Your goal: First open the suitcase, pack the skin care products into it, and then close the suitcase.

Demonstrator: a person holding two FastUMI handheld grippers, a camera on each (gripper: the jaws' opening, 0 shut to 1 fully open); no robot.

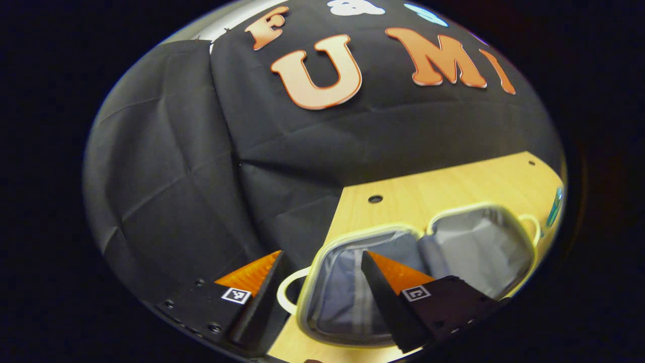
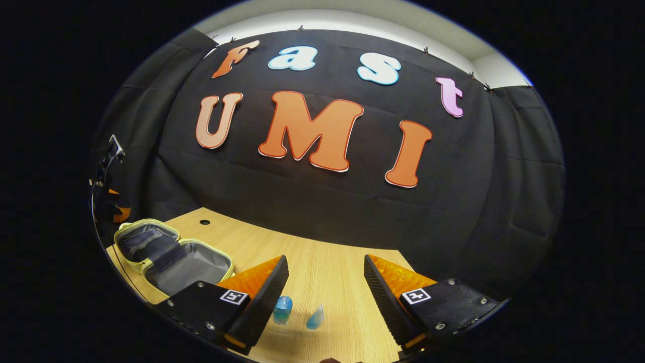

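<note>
Suitcase (image 1: pixel 423 262): small, soft-sided, pale yellow-green trim, grey fabric lining; lies fully open on the wooden table (image 1: pixel 453 186), both halves flat and empty, a loop handle at each end. Likely light and floppy; best taken by the stiffer rim or a handle.

Skin care products: small blue bottle (image 2: pixel 282 308), upright, and a clear blue teardrop-shaped piece (image 2: pixel 315 317) just beside it, well apart from the case. Probably light, smooth, easily tipped; grip across the body, low.

Right gripper (image 2: pixel 326 292): wide open, empty, above both items.

Left gripper (image 1: pixel 320 290): wide open, empty, over the case's near half.
</note>
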